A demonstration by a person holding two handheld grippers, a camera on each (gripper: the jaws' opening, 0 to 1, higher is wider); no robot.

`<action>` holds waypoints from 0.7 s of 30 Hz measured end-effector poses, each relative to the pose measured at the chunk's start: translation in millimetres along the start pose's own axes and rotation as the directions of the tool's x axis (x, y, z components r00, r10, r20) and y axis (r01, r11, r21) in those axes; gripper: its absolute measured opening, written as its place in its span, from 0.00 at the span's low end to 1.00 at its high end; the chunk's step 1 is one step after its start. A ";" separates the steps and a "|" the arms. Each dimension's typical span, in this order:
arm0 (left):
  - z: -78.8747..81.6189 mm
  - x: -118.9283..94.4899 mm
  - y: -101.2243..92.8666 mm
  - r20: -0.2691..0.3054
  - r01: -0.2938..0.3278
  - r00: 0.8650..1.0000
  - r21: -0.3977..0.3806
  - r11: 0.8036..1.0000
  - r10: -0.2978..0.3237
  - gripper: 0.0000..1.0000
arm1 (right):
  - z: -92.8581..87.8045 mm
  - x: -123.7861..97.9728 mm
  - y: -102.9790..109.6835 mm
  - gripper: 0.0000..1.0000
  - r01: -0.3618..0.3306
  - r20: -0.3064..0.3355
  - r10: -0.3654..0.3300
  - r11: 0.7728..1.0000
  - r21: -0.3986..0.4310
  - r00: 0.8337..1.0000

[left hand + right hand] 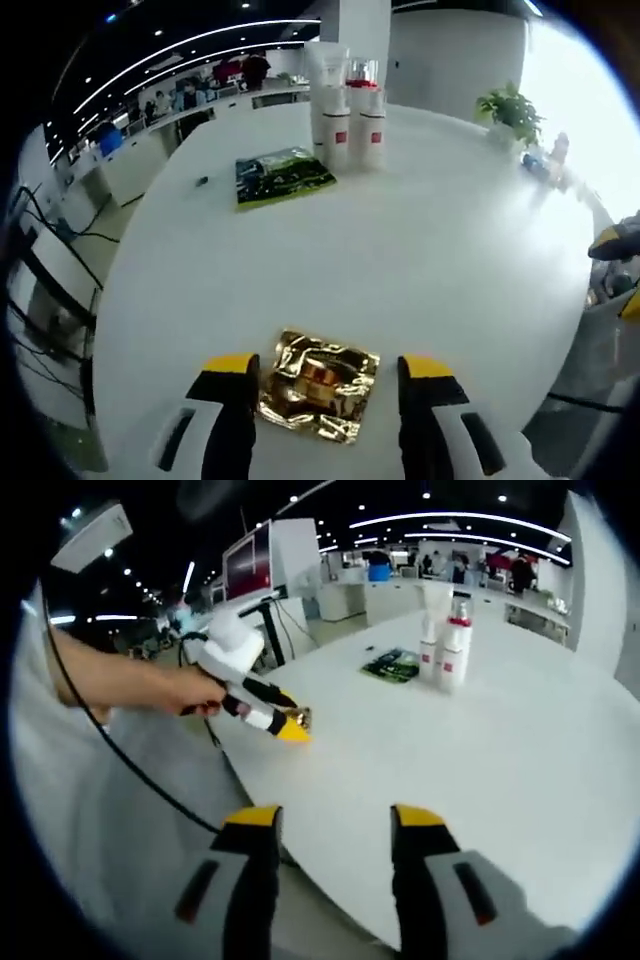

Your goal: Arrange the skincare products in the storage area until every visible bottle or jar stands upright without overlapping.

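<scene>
Two open tools, left tool (325,388) straddling gold sachet (318,385)

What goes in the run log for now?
left gripper: open around gold sachet | right gripper: open, empty | bottles: upright

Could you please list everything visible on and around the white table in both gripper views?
Table: one, white, round, bearing all the items.
Gold foil sachet: one, gold, crinkled, lying flat at the near edge between the left gripper's jaws.
Green packet: one, green, flat, beside the bottles.
Skincare bottles: a clustered group, white with red labels, upright at the far side; exact count unclear.
Potted plant: one, green, far right edge.
Left gripper: one, black with yellow tips, open around the sachet.
Right gripper: one, black and yellow, open, empty, over the table edge.
Person's hand: one, holding the left gripper's handle.
</scene>
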State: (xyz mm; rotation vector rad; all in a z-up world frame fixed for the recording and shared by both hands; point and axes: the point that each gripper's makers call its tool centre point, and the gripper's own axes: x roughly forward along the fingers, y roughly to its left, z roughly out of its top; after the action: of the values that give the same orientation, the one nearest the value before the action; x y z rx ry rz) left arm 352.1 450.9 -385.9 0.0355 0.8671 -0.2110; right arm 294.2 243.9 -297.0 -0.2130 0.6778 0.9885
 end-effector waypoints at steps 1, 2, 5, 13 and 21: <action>1.5 -0.6 1.8 0.009 0.004 1.000 -0.023 1.000 -0.004 0.63 | 1.3 -0.5 -1.7 0.45 0.007 0.006 -0.007 1.000 0.001 1.000; 3.0 -1.1 3.7 0.019 0.008 1.000 -0.047 0.999 -0.007 0.65 | 2.7 -0.9 -3.3 0.45 0.014 0.012 -0.014 1.000 0.002 1.000; -4.0 -2.2 8.5 -0.017 -0.004 1.000 0.027 1.000 0.005 0.61 | 3.0 -2.1 -5.9 0.45 0.021 0.018 -0.021 1.000 0.008 1.000; -12.2 -7.5 -1.1 -0.048 0.082 0.996 0.143 0.986 -0.075 0.50 | 5.1 -2.3 -8.9 0.45 0.026 0.032 -0.027 0.999 0.027 0.999; -13.0 -11.3 -3.6 -0.061 0.094 0.994 0.135 0.986 -0.086 0.40 | 6.9 -2.4 -6.6 0.45 0.017 0.041 -0.019 0.999 0.031 0.999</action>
State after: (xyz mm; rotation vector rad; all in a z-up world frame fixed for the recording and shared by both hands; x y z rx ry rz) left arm 334.5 450.8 -385.5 0.1314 0.9084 -0.3555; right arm 301.7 241.8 -291.1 -0.1711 0.6515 0.9624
